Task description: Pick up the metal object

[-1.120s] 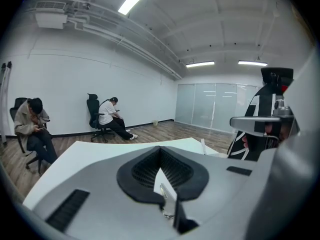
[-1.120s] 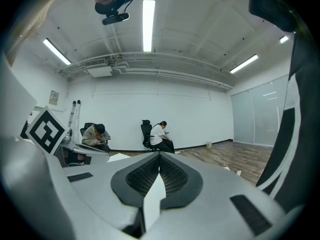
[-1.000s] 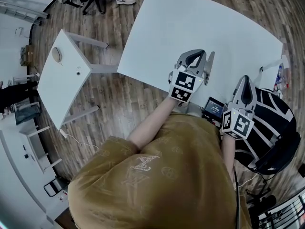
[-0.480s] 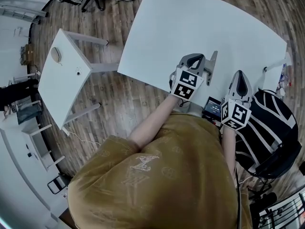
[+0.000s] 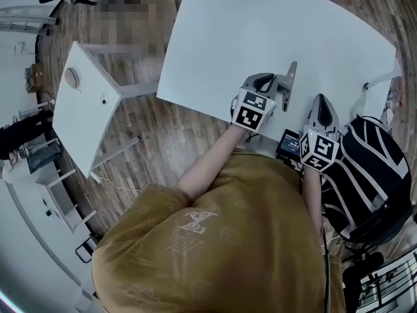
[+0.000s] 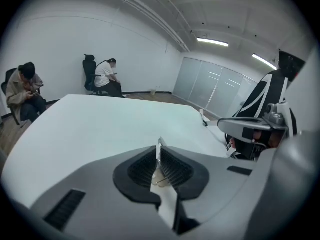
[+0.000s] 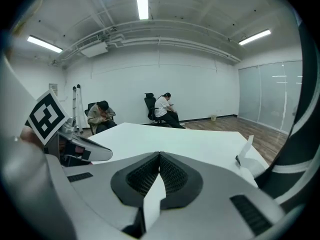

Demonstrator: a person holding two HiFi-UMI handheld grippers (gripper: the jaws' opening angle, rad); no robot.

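The left claw (image 5: 279, 89) clamped the thin metal strip (image 5: 292, 72) edgewise, so it might pivot and slip; the right claw (image 5: 322, 103) sat closed, empty.

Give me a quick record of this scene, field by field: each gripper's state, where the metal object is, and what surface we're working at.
left gripper: jaws shut on the metal object
right gripper: jaws shut, nothing between them
metal object: thin strip, sticks out past the left gripper's jaws, near the table's front edge
table: large, white
task status: object gripped; cannot tell whether it is off the table
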